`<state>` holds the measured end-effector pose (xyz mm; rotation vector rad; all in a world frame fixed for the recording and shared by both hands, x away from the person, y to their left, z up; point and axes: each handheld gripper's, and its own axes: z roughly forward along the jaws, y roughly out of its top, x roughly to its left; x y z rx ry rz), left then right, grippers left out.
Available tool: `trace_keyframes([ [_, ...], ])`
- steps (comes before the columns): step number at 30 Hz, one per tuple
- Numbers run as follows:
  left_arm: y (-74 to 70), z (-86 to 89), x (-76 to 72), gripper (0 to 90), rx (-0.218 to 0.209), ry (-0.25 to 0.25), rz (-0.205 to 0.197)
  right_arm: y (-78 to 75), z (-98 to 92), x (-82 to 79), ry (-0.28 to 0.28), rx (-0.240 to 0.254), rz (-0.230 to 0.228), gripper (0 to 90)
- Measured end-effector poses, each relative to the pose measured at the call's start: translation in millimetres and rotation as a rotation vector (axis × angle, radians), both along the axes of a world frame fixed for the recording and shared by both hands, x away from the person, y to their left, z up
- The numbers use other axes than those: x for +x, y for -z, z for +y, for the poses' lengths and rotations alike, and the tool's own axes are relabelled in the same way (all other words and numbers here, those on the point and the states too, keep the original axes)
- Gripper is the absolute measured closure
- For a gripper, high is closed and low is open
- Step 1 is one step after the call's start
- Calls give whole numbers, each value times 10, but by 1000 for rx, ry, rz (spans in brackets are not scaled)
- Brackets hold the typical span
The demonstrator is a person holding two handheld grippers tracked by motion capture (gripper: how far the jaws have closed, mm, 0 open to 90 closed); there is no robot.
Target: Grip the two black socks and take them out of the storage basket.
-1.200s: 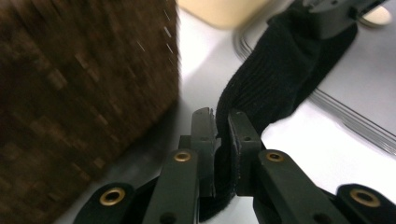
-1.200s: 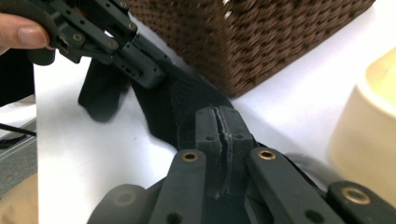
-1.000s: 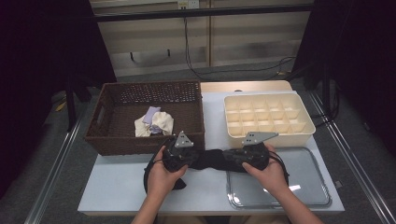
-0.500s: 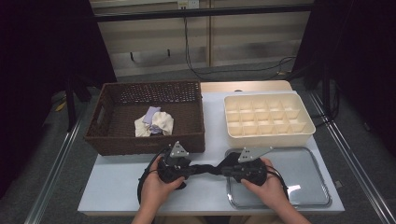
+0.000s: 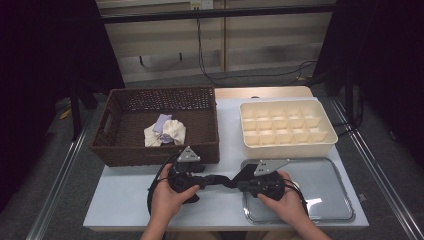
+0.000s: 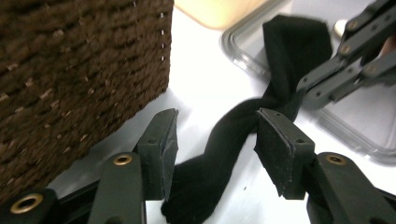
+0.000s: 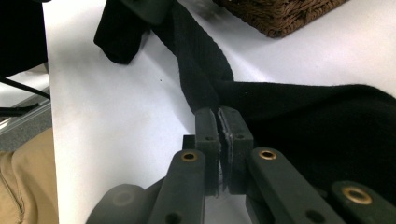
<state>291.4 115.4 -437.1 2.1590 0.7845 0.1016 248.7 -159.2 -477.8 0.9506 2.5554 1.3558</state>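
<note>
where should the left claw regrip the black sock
At the narrow twisted middle of the sock, coming down from above with the pads astride it. There the cloth is bunched thin enough to fit the open left claw, and the right claw already pins the other end.

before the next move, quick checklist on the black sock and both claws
1. Right claw clamped on the black sock: ok, jaws pinch the fabric.
2. Left claw released: ok, its jaws have just been opening; the sock lies between them, pads apart from it.
3. Sock resting on the table: ok, it stretches between the claws, one end over the metal tray.
4. Sock flat: not ok, twisted in the middle.
5. Divided box ready to receive: ok, its compartments look bare.
6. Wicker basket out of the way: ok, though close beside the left claw.
</note>
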Motion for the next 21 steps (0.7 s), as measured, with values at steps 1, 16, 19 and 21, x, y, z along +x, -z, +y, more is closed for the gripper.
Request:
trace_keyframes([
  [1, -11, 7, 8, 485, -8, 1, 2, 1, -1, -2, -2, -1, -4, 868],
  [16, -56, 88, 62, 687, -33, -21, 25, -7, -7, -43, -11, -24, -9, 869],
  [19, -62, 77, 59, 669, -30, -8, 32, 1, -5, -38, -11, -22, -4, 869],
  [21, -53, 62, 57, 645, -30, -9, 37, -1, -6, -36, -8, -21, 0, 869],
])
